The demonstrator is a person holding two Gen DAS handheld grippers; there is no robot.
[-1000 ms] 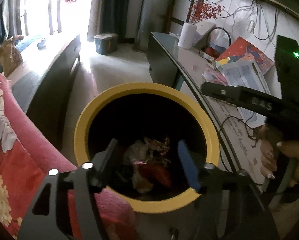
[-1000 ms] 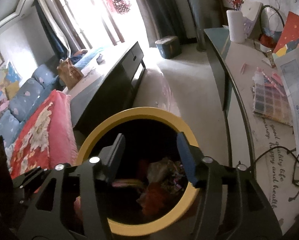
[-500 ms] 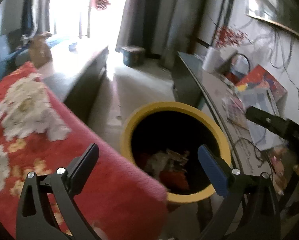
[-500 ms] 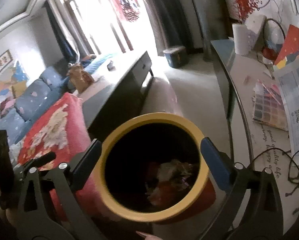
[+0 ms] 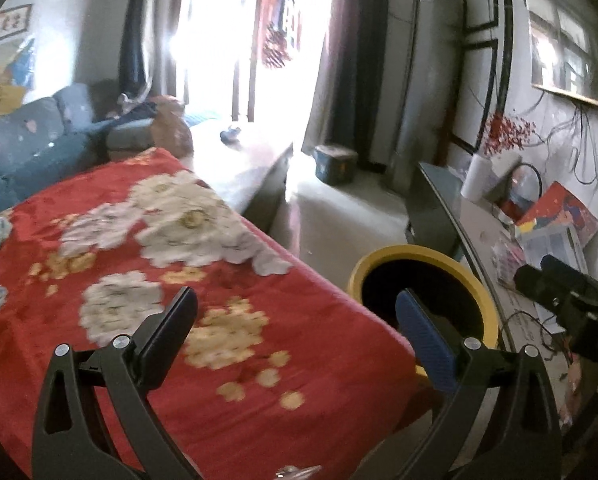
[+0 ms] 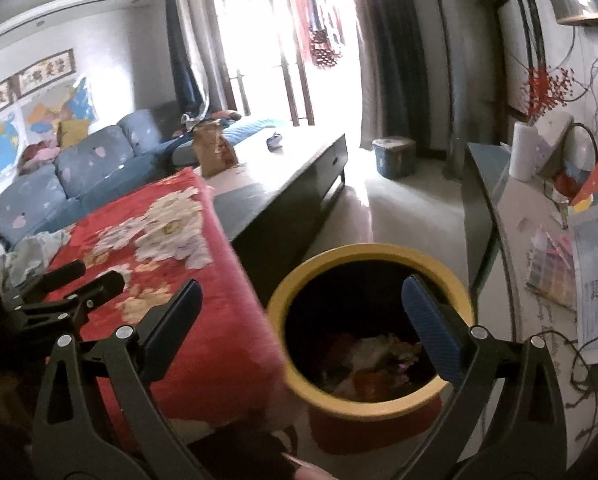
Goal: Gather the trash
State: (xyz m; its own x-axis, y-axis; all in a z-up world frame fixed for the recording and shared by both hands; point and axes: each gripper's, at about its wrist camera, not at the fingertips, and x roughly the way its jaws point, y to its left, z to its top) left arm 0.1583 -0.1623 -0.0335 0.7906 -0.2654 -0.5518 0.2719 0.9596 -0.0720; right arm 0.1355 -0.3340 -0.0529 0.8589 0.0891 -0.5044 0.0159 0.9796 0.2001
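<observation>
- Living room, strong window glare at the back. Blue sofa (image 6: pixel 79 168) far left, wall map and framed calligraphy above it; characters too small to read.
- Red floral blanket (image 5: pixel 179 280) fills the left and middle foreground.
- My left gripper (image 5: pixel 297 320): jaws spread as wide as they go, nothing between them, hanging over the blanket edge.
- My right gripper (image 6: pixel 301 316): spread just as wide, empty, above the yellow-rimmed bin (image 6: pixel 375 254).
- The bin stands on the floor between blanket and side table (image 6: pixel 511 216). Trash (image 6: pixel 379 356) lies in its bottom: crumpled paper and something red, blurred.
- On the table, right: paper roll (image 6: pixel 523 152), printed sheets, a colour chart, loose cables. Cursive lettering on the tabletop, unreadable.
- Risks, as I judge: glare and blur could hide remaining litter; the pale crumpled stuff at the blanket's far left may be cloth, not trash; a reach over the table could snag cables or grab papers that should stay.
</observation>
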